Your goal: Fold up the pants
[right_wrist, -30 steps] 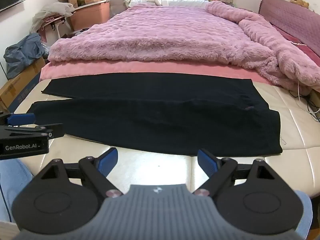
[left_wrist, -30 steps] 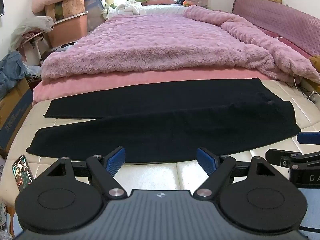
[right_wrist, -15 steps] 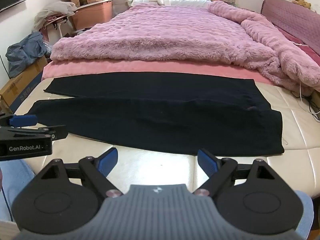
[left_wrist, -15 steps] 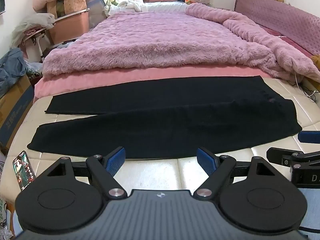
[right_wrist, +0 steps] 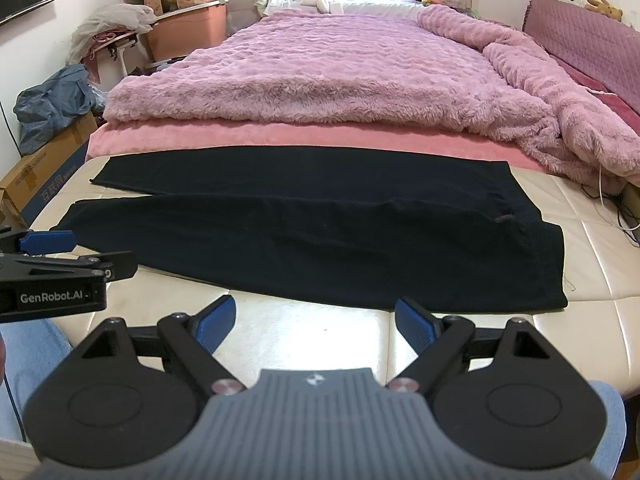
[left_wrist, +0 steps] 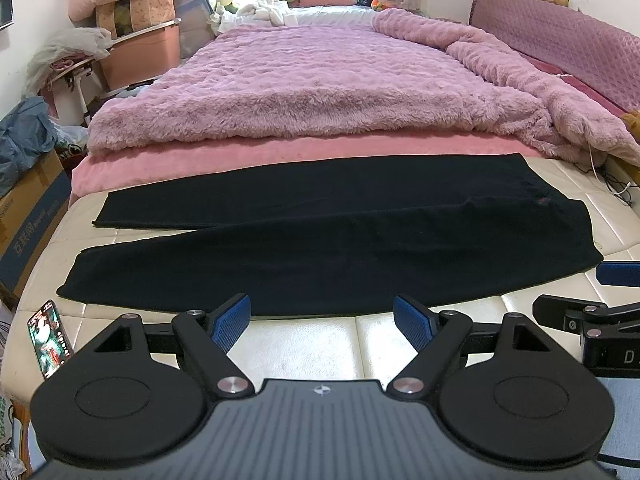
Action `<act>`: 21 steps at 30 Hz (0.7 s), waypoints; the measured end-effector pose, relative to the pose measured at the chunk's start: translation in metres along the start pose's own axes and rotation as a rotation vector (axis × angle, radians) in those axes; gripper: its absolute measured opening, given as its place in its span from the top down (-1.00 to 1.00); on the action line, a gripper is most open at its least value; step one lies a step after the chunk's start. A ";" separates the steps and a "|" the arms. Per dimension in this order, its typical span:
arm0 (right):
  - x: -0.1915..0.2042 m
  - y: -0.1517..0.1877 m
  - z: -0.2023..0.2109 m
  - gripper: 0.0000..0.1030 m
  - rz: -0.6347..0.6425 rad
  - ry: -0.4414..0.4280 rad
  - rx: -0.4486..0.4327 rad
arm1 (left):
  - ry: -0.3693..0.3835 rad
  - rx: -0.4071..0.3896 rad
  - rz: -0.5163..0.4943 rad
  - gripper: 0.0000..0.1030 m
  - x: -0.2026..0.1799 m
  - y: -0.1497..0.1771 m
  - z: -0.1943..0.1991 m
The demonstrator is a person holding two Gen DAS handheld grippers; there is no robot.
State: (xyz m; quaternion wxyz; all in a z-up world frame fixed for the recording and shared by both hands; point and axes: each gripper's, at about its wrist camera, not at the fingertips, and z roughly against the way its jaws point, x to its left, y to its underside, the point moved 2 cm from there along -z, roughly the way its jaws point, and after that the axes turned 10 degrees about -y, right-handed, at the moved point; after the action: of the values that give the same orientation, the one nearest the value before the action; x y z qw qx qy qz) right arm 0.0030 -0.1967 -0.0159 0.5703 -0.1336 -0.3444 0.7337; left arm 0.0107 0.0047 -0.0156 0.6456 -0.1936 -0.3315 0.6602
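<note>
**Still unfolded: no fold made yet**

Flat across the cream quilted mattress the long black fabric pants are laid, legs apart. Left gripper and right gripper are held spread, empty; every fold remains.

The left gripper is held level, pointing forward, its two blue-padded fingers spread wide with nothing between them. Its black linkage arms fan out symmetrically from the grey ribbed body.

The right gripper has the same pose: level, pointing forward, blue fingers wide apart and empty.

The two are side by side and near each other, not touching. From the left wrist view the right gripper's fingers show at the right edge; from the right wrist view the left gripper's fingers show at the left edge, slightly ahead.
</note>
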 end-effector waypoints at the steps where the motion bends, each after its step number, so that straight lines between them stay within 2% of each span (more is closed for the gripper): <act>1: 0.000 0.000 0.000 -0.61 0.000 0.001 0.000 | 0.000 -0.001 0.001 -0.84 0.001 0.000 0.001; 21: 0.001 -0.001 0.008 -0.61 0.003 0.000 -0.014 | -0.007 -0.013 0.002 -0.84 0.002 0.001 0.010</act>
State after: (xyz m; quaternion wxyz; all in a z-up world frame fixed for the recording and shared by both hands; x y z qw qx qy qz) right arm -0.0016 -0.1982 -0.0087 0.5683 -0.1378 -0.3494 0.7321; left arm 0.0027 0.0046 -0.0091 0.6426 -0.1961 -0.3379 0.6591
